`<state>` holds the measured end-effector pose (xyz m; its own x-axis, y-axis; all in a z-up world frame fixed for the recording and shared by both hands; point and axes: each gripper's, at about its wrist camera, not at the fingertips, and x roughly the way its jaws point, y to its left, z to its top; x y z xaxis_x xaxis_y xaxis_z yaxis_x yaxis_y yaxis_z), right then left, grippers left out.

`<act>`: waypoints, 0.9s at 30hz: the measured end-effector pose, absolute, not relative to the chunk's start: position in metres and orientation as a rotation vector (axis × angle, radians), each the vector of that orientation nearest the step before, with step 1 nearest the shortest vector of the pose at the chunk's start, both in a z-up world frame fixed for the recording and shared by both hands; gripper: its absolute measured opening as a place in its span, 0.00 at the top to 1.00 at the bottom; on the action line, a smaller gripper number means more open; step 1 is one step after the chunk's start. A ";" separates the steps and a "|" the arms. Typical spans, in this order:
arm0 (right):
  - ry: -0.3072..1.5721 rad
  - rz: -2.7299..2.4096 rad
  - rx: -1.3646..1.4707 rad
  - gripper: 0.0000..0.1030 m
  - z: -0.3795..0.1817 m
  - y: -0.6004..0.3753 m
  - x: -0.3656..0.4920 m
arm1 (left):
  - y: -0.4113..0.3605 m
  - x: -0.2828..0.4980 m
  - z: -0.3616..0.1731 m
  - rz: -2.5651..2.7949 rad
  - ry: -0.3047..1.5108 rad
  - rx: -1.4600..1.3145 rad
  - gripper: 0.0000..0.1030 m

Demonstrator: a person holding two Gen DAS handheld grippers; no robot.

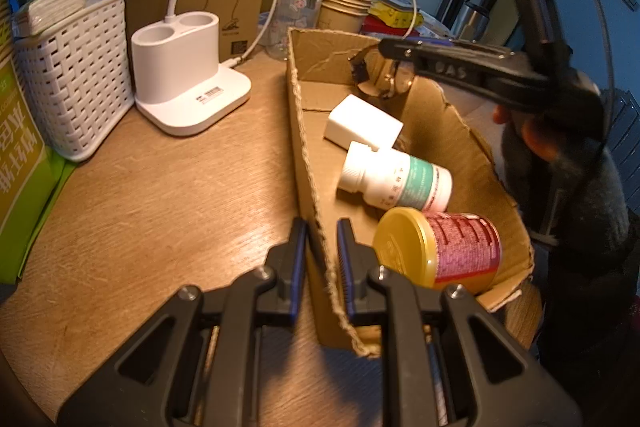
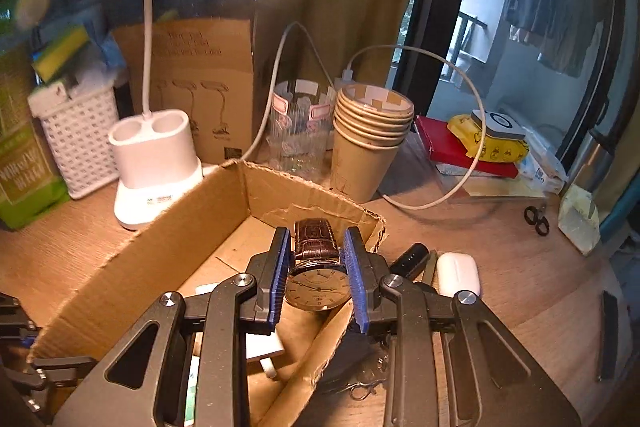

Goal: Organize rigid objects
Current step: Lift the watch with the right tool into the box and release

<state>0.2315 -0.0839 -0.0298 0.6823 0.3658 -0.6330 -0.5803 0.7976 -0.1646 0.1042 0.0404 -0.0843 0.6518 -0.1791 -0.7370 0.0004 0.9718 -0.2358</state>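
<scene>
A torn cardboard box (image 1: 304,155) lies on the wooden desk; it also shows in the right wrist view (image 2: 168,239). Inside lie a white block (image 1: 362,123), a white pill bottle (image 1: 394,179) and a gold-lidded jar (image 1: 436,247). My left gripper (image 1: 322,255) is shut on the box's near wall. My right gripper (image 2: 316,267) is shut on a wristwatch (image 2: 318,287) with a brown leather strap and holds it above the box's far end; the watch shows in the left wrist view too (image 1: 384,77).
A white lamp base (image 1: 184,75) and a white woven basket (image 1: 72,83) stand left of the box. Stacked paper cups (image 2: 370,143), a glass (image 2: 298,131), a cable, a red box (image 2: 460,147), an earbud case (image 2: 458,273), a black stick (image 2: 410,259) and scissors (image 2: 536,219) sit around.
</scene>
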 end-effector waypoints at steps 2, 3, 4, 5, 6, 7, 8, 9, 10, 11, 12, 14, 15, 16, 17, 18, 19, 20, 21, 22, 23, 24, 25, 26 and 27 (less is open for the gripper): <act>0.613 0.538 -0.395 0.72 -0.033 -0.081 0.231 | 0.040 0.104 -0.084 -0.103 0.857 -0.223 0.84; 0.610 0.534 -0.413 0.71 -0.034 -0.078 0.230 | 0.040 0.104 -0.084 -0.103 0.857 -0.223 0.84; 0.610 0.531 -0.430 0.71 -0.036 -0.076 0.230 | 0.040 0.104 -0.084 -0.103 0.857 -0.223 0.84; 0.609 0.527 -0.441 0.71 -0.038 -0.075 0.230 | 0.040 0.104 -0.084 -0.103 0.857 -0.223 0.84; 0.612 0.526 -0.447 0.71 -0.040 -0.074 0.230 | 0.040 0.104 -0.084 -0.103 0.857 -0.223 0.84; 0.620 0.529 -0.455 0.71 -0.042 -0.074 0.231 | 0.040 0.104 -0.084 -0.103 0.857 -0.224 0.84; 0.630 0.534 -0.465 0.71 -0.045 -0.073 0.231 | 0.040 0.104 -0.084 -0.103 0.857 -0.223 0.84; 0.642 0.541 -0.476 0.71 -0.048 -0.073 0.231 | 0.040 0.104 -0.084 -0.103 0.857 -0.223 0.84; 0.659 0.554 -0.486 0.71 -0.052 -0.071 0.231 | 0.040 0.104 -0.084 -0.103 0.857 -0.223 0.84; 0.671 0.568 -0.497 0.71 -0.055 -0.070 0.230 | 0.040 0.104 -0.084 -0.104 0.857 -0.223 0.84; 0.663 0.563 -0.516 0.71 -0.057 -0.069 0.228 | 0.040 0.104 -0.084 -0.103 0.856 -0.219 0.83; 0.667 0.564 -0.511 0.71 -0.057 -0.070 0.227 | 0.040 0.104 -0.085 -0.103 0.856 -0.221 0.83; 0.675 0.578 -0.490 0.71 -0.055 -0.072 0.228 | 0.040 0.104 -0.085 -0.103 0.856 -0.222 0.83; 0.683 0.589 -0.475 0.70 -0.054 -0.073 0.228 | 0.040 0.104 -0.085 -0.103 0.856 -0.223 0.83; 0.688 0.599 -0.470 0.68 -0.053 -0.073 0.227 | 0.040 0.104 -0.085 -0.103 0.856 -0.223 0.83; 0.688 0.609 -0.468 0.65 -0.052 -0.074 0.225 | 0.040 0.104 -0.085 -0.103 0.856 -0.222 0.83; 0.684 0.619 -0.463 0.65 -0.051 -0.074 0.223 | 0.040 0.105 -0.085 -0.103 0.856 -0.222 0.83; 0.682 0.634 -0.453 0.64 -0.049 -0.075 0.221 | 0.040 0.105 -0.085 -0.103 0.856 -0.223 0.83; 0.682 0.651 -0.438 0.64 -0.047 -0.076 0.218 | 0.040 0.104 -0.085 -0.103 0.856 -0.222 0.83; 0.676 0.657 -0.428 0.64 -0.045 -0.077 0.216 | 0.040 0.105 -0.085 -0.103 0.856 -0.223 0.83; 0.667 0.658 -0.422 0.64 -0.042 -0.078 0.214 | 0.040 0.104 -0.085 -0.103 0.856 -0.222 0.83; 0.660 0.662 -0.415 0.64 -0.040 -0.080 0.213 | 0.040 0.105 -0.085 -0.103 0.856 -0.222 0.83; 0.657 0.667 -0.410 0.64 -0.038 -0.081 0.211 | 0.040 0.105 -0.085 -0.103 0.856 -0.222 0.83; 0.655 0.671 -0.407 0.64 -0.037 -0.082 0.210 | 0.040 0.104 -0.085 -0.103 0.856 -0.223 0.83; 0.652 0.670 -0.409 0.63 -0.036 -0.083 0.209 | 0.040 0.104 -0.085 -0.103 0.856 -0.223 0.83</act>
<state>0.2086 -0.0827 -0.0356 0.5992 0.4376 -0.6704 -0.6820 0.7175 -0.1412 0.1045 0.0403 -0.0850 0.6524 -0.1791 -0.7364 0.0009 0.9719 -0.2355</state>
